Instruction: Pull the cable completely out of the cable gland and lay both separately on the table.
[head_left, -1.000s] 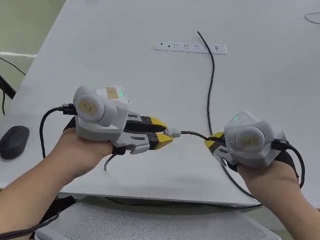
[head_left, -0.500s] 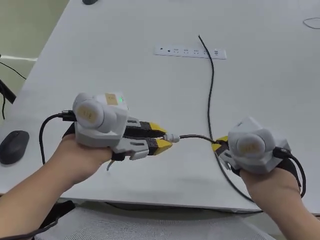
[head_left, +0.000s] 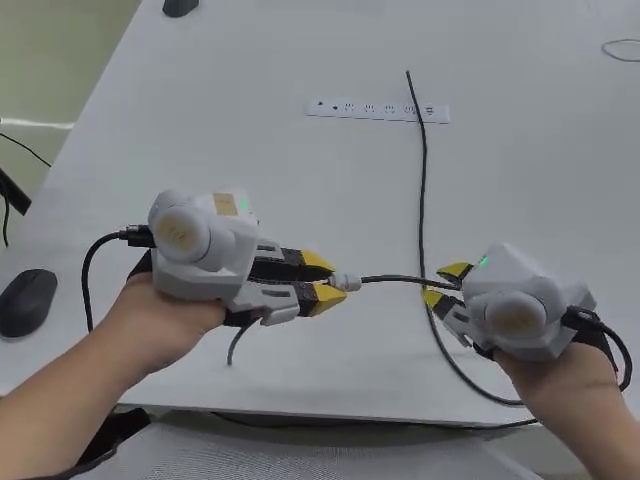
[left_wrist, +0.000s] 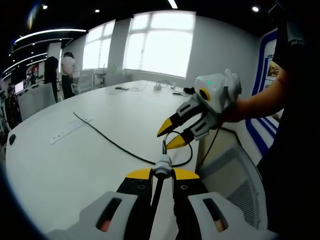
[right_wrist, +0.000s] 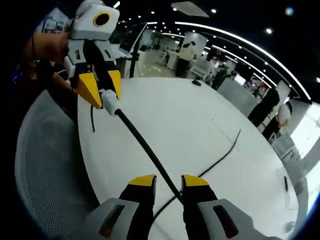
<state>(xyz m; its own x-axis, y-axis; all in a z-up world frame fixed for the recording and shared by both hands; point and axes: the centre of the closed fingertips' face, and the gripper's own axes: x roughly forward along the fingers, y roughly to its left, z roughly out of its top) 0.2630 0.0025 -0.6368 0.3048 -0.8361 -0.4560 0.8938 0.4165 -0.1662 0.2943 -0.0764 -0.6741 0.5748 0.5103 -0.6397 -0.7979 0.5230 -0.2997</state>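
**Gland pinched, cable unheld: a slip near the edge is the risk**

Nearest is the front edge of the table (head_left: 330, 385), with a mesh chair seat (head_left: 300, 450) below it. Both grippers work just above this edge. Anything let go here could roll or slide off toward the chair, so the put-down should happen farther in.

The left gripper (head_left: 326, 281) has its jaws pressed on the cable gland (head_left: 346, 283), which sits at the tips. A short tail of the cable (head_left: 395, 280) hangs below that hand. The hold is right at the tips, so a hard sideways tug could probably twist the gland out.

To the right, the cable runs level to the right gripper (head_left: 444, 284). Its jaws stand spread, with the cable passing between them unclamped. Drawing the hands apart like this would probably pull nothing through. The jaws need to bite first, and squarely, or the smooth sheath may slide.

Past the right gripper, a long black lead (head_left: 421, 170) crosses the table from near to far. I cannot tell whether it is the same cable. It could snag a rightward pull.

To the left a mouse (head_left: 27, 300) sits well apart. Farther off lies a power strip (head_left: 377, 109). Between it and the hands there is broad bare tabletop, enough room to lay both parts separately.
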